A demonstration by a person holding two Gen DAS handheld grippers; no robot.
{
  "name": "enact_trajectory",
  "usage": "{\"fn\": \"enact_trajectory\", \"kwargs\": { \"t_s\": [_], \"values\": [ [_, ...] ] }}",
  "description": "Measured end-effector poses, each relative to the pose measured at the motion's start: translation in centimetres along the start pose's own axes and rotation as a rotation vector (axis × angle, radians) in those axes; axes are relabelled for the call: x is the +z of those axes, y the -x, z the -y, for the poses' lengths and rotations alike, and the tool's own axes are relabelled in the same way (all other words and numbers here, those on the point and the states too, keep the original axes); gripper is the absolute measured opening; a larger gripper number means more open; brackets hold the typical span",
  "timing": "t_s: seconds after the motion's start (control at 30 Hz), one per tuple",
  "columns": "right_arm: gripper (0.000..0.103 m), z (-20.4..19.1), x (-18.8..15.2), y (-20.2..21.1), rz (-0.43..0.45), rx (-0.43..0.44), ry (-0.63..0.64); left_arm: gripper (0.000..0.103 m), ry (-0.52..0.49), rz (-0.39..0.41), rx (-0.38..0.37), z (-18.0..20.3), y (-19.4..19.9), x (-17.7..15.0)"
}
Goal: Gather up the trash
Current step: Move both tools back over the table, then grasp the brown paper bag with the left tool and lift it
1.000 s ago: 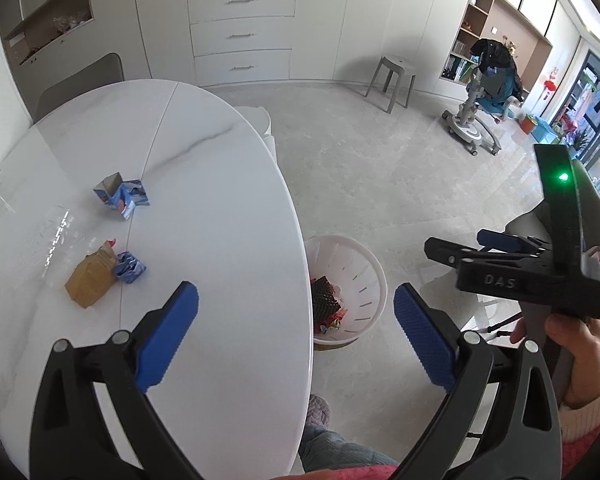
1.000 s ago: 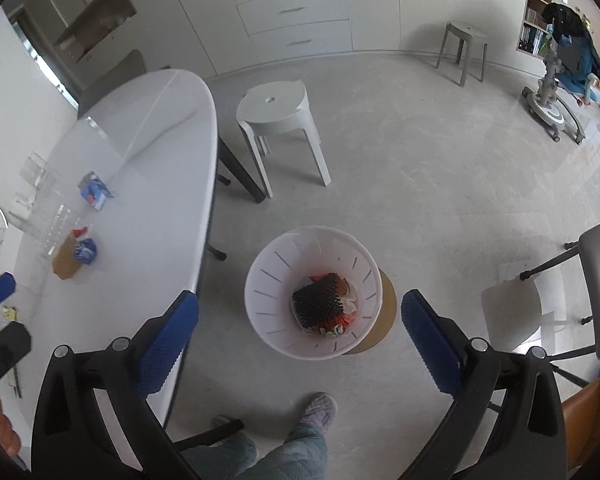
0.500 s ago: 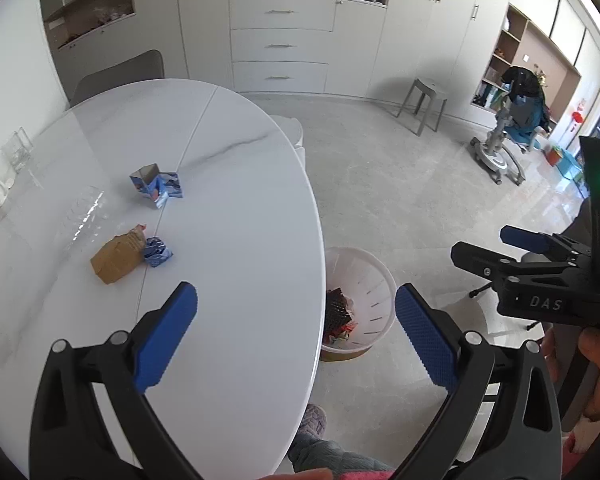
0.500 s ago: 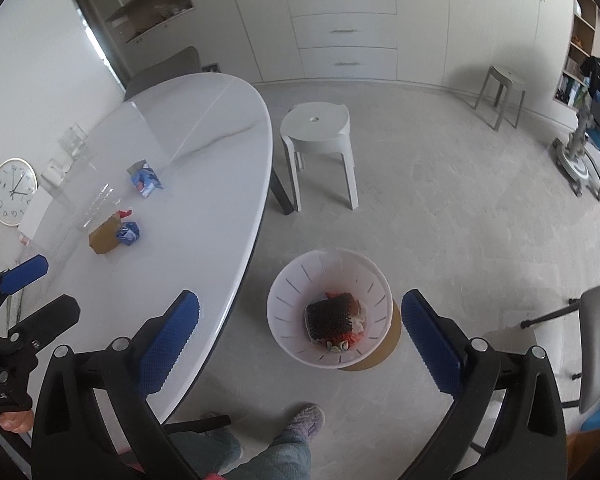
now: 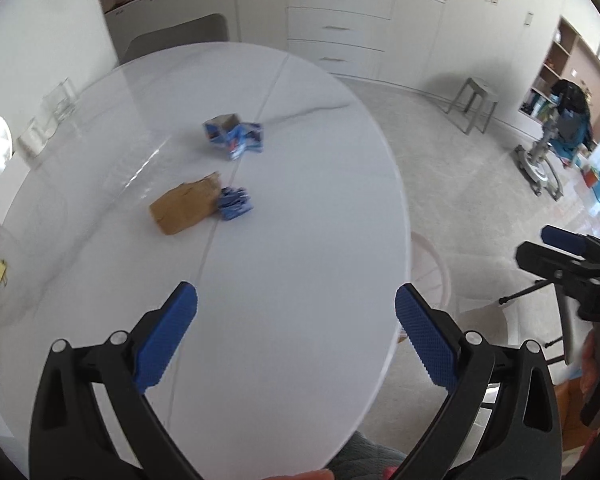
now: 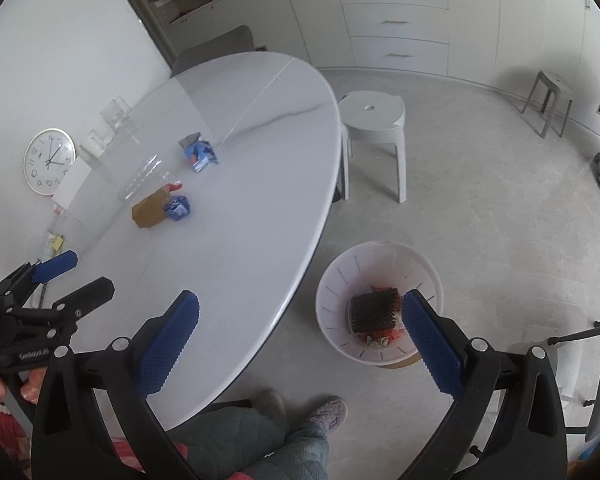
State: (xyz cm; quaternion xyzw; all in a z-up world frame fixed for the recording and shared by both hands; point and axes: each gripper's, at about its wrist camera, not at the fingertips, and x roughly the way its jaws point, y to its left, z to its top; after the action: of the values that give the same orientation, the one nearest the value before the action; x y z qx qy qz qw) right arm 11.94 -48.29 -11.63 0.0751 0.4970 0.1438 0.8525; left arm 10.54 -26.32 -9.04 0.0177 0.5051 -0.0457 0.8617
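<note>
The near half of the white oval table (image 5: 284,248) lies bare in the lower middle of the left wrist frame, open to a gripper from the table's near edge. Further up, left of centre, a brown paper bag (image 5: 184,210) lies touching a crumpled blue wrapper (image 5: 234,205). Above them sits a blue carton (image 5: 234,136), apart from the pair, with bare tabletop between. Clear glassware (image 6: 114,122) crowds the table's left rim by the wall. In the right wrist frame the white bin (image 6: 374,304) stands on open floor at lower right, just beside the table edge, top unobstructed. A grey stool (image 6: 374,124) stands above it, well apart.
</note>
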Motion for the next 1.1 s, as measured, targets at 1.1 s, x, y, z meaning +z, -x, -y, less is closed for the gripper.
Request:
{"fn": "enact_trajectory", "kwargs": {
  "t_s": [1.1],
  "values": [
    [0.100,-12.6,13.9,-17.9,-0.267,0.140,0.330,0.095,-0.661,-0.088,-0.110,-11.1,-15.6,7.1]
  ]
}}
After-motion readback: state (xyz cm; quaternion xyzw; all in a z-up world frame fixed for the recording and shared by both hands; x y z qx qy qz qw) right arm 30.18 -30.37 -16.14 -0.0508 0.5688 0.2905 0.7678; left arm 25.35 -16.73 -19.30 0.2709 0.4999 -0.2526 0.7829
